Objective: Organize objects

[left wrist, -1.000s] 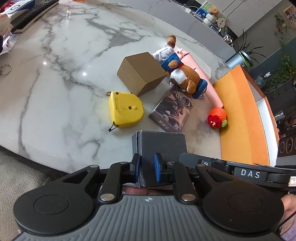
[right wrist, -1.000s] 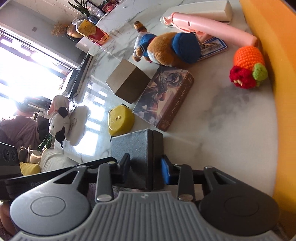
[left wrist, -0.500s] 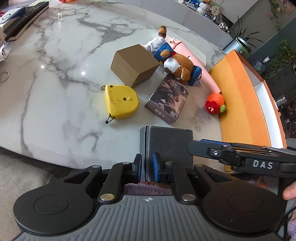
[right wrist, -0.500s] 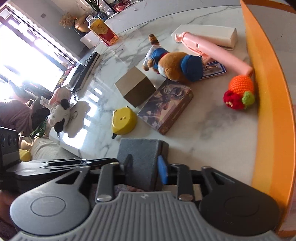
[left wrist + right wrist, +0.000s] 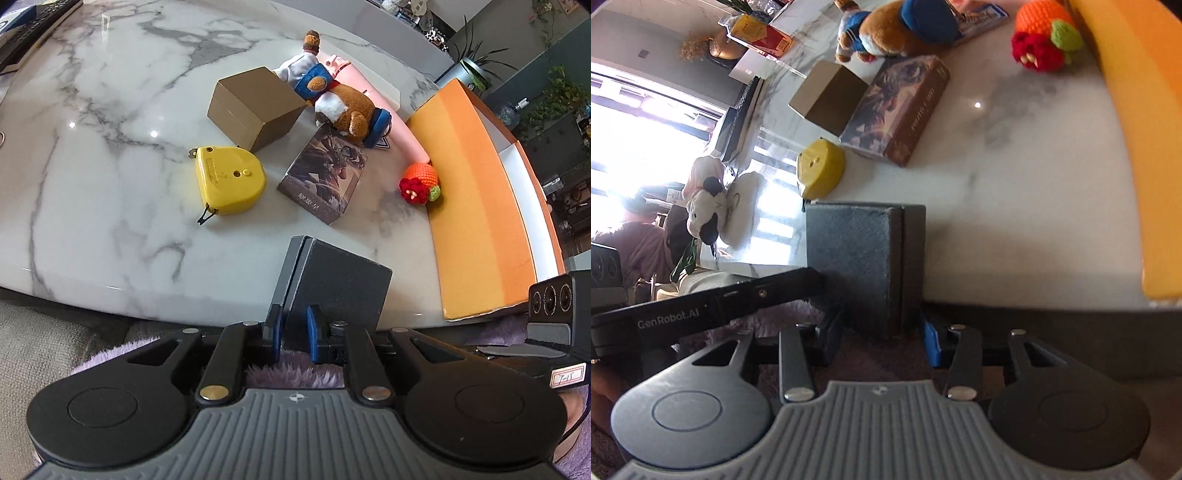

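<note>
Left tongs (image 5: pixel 293 334) stay clenched on the thin near edge of the dark grey box (image 5: pixel 340 280), which is held just above the near rim of the bench (image 5: pixel 92 155), while the right tongs (image 5: pixel 882 341) are closing around the same box with pads not yet pressing. Judged step: a two-handed carry. The next move calls for a firm right-hand grip, then travel right to the orange tray (image 5: pixel 476 206), whose contents cannot be seen.

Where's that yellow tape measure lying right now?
In the left wrist view the yellow tape measure lies on the marble table, just in front of the brown box, left of the picture box.
</note>
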Available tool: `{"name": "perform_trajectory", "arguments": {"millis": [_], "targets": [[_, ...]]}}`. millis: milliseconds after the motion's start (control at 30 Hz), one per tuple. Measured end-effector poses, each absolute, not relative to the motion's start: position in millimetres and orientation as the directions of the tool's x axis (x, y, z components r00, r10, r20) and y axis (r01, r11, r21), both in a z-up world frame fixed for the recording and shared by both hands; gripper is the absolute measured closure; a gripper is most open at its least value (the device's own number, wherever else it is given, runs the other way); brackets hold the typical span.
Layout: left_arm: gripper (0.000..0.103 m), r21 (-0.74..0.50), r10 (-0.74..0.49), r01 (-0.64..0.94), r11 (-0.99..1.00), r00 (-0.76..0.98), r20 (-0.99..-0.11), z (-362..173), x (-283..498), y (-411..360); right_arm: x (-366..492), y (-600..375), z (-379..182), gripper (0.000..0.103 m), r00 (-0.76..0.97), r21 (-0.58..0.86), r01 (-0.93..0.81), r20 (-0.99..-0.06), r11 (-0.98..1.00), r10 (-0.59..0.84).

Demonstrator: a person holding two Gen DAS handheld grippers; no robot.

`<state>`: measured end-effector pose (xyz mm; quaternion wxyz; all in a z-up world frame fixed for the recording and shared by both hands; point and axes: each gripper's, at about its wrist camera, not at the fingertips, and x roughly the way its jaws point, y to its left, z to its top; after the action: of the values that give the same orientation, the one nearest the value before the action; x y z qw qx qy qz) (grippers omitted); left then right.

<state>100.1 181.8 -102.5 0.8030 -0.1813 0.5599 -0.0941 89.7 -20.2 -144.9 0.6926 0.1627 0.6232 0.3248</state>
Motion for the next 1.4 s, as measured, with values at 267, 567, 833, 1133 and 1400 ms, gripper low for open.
{"name": "perform_trajectory", "arguments": {"millis": [267,567,833,1133,1400], "targets": [[0.085,-0.391,-0.354,-0.037,0.919,0.357,-0.865,-102,100,180,94,-18,-146,0.048,0.049,0.650,-0.255,-0.731,0.716,0.681],[0.093,-0.399,-0.344,-0.057,0.915,0.403,-0.848,-95,99,190,90,-27,-116,0.063,0.136,0.652,-0.320,-0.687,0.688,0.714],[0.103,-0.315,-0.278,-0.048,0.948,0.357,-0.892,-105,110,178,90,-7,-77,0.067,0.170,0.536,-0.492,-0.714,0.687,0.679],[0.103,-0.327,-0.291,-0.049,0.944,0.344,-0.893,-110,111,177,111,16,-80,0.060,0.113,0.530,-0.524,-0.733,0.667,0.671],[0.100,-0.327,-0.310,0.018,0.945,0.376,-0.873,-102,109,169,120,19,-76,0.045,0.107,0.552,-0.455,-0.745,0.699,0.658]]}}
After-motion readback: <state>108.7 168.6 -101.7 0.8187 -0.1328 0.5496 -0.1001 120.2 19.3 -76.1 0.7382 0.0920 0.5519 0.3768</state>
